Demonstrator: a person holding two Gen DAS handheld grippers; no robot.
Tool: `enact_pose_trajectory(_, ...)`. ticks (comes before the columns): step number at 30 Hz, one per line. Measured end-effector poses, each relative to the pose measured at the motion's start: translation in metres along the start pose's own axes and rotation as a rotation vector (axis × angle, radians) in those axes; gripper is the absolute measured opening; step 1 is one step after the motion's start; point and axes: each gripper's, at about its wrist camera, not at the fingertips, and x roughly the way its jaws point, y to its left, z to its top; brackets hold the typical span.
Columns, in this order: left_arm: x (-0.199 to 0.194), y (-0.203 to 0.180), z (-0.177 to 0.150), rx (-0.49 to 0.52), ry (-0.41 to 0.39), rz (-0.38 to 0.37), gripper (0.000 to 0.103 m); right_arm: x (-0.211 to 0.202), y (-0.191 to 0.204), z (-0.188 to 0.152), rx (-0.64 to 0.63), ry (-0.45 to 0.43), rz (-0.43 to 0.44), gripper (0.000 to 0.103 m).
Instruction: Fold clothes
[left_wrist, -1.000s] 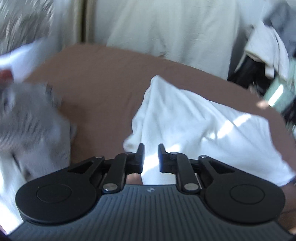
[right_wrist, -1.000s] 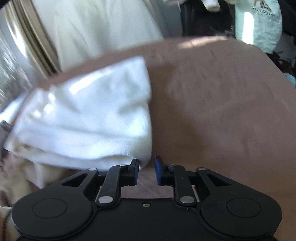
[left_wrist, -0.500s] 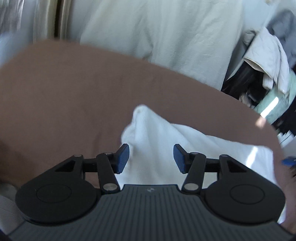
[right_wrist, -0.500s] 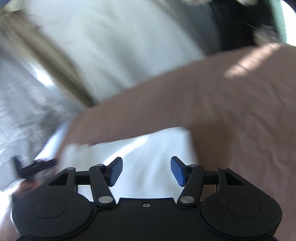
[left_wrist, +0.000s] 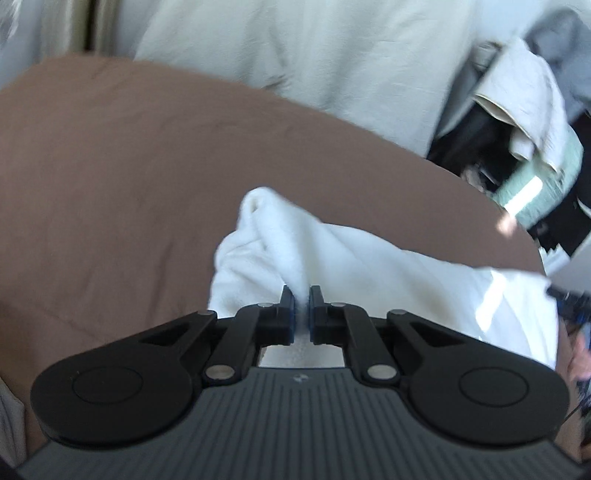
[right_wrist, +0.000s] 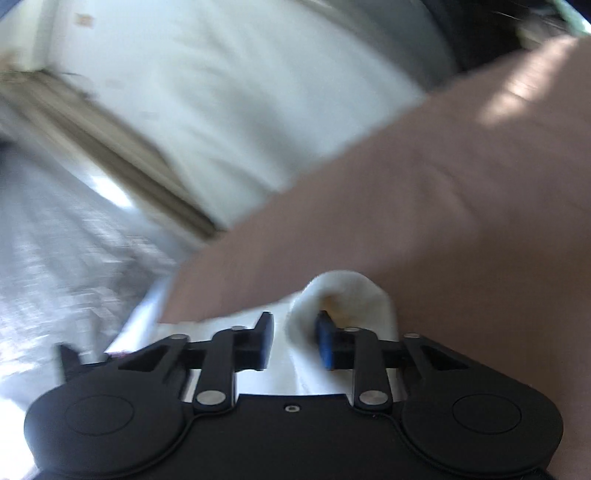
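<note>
Left wrist — jaws pinch fluffy white garment (left_wrist: 369, 258) | right — jaws part-closed around its rolled edge | brown sheet (left_wrist: 129, 166)

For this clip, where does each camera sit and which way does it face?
Left wrist: mounted on the left hand-held gripper, looking forward along fingers shut on the white garment lying on the brown bed cover.
Right wrist: mounted on the right hand-held gripper, fingers closing around a bunched fold of the garment; the view is blurred.
Shared: white garment, brown cover, cream cloth behind.
</note>
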Motion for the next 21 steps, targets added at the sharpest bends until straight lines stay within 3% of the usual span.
enact_pose_trajectory(4, -0.001, -0.012, -0.004, 0.062, -0.002, -0.002, 0.008, -0.003, -0.002, -0.004, -0.035, 0.0, 0.067, 0.031)
enact_pose_trajectory(7, 0.007, -0.014, -0.005, 0.078, -0.021, 0.01, 0.036, 0.015, -0.013, -0.007, 0.014, -0.009, -0.038, 0.04)
enact_pose_trajectory(8, 0.01, -0.015, -0.005, 0.085, -0.029, 0.015, 0.033, 0.021, -0.013, -0.006, 0.01, -0.015, -0.056, 0.04)
enact_pose_trajectory(9, 0.012, -0.017, -0.004, 0.104, -0.035, 0.026, 0.022, 0.027, -0.014, -0.005, 0.005, -0.021, -0.075, 0.032)
enact_pose_trajectory(10, 0.013, -0.021, -0.001, 0.134, -0.04, 0.049, 0.006, 0.031, -0.013, -0.004, -0.006, -0.033, -0.088, 0.016)
enact_pose_trajectory(12, 0.003, -0.027, 0.005, 0.16, -0.099, 0.085, 0.005, 0.026, 0.003, 0.002, -0.085, -0.101, -0.067, 0.016)
enact_pose_trajectory(15, -0.027, -0.007, 0.025, 0.014, -0.23, 0.002, 0.005, 0.006, 0.021, 0.015, -0.129, -0.189, -0.005, 0.015)
enact_pose_trajectory(16, -0.028, 0.001, 0.031, -0.013, -0.246, 0.009, 0.005, 0.0, 0.027, 0.02, -0.143, -0.207, -0.001, 0.015)
enact_pose_trajectory(21, -0.012, 0.027, 0.047, -0.074, -0.33, 0.059, 0.006, 0.01, 0.03, 0.045, -0.1, -0.23, -0.054, 0.013)
